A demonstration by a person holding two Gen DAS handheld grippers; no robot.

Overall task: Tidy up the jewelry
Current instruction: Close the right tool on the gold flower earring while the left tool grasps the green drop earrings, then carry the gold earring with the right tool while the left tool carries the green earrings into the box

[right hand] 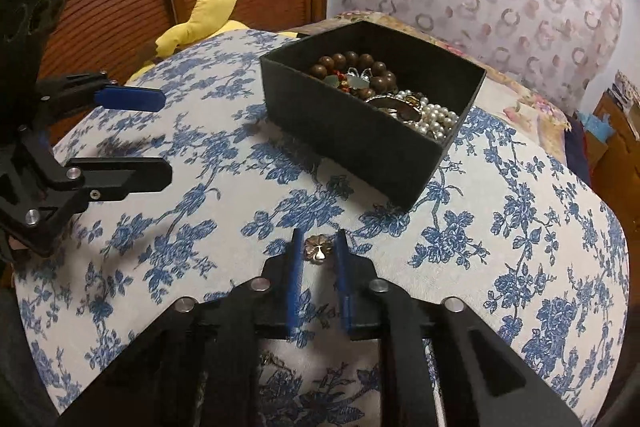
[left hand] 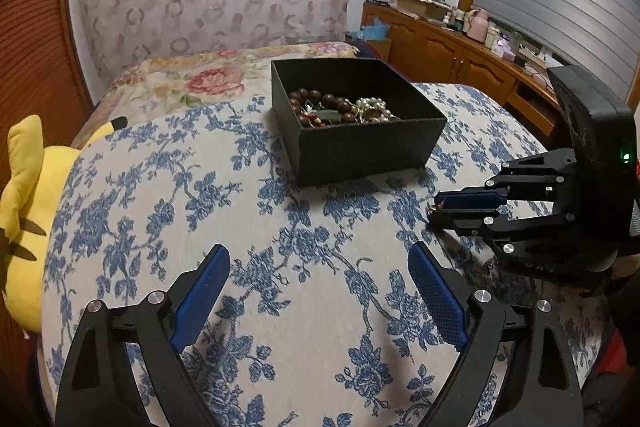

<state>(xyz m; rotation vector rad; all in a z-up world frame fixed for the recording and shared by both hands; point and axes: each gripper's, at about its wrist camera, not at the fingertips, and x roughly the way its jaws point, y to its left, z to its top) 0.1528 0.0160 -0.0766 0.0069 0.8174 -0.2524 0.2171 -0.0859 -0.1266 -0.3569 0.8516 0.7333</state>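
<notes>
The right tool (right hand: 318, 243) clamps a small flower brooch (right hand: 317, 247); the left tool (left hand: 318, 269) gapes apart. Ahead: black jewelry box (right hand: 360, 135), nothing between.

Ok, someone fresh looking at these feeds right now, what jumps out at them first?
Probably the black box in the middle of the blue-flowered cloth, piled with brown wooden beads and pearls. Next, the small flower-shaped metal piece between the right gripper fingers, near the cloth. The left gripper hangs open, holding nothing.
</notes>
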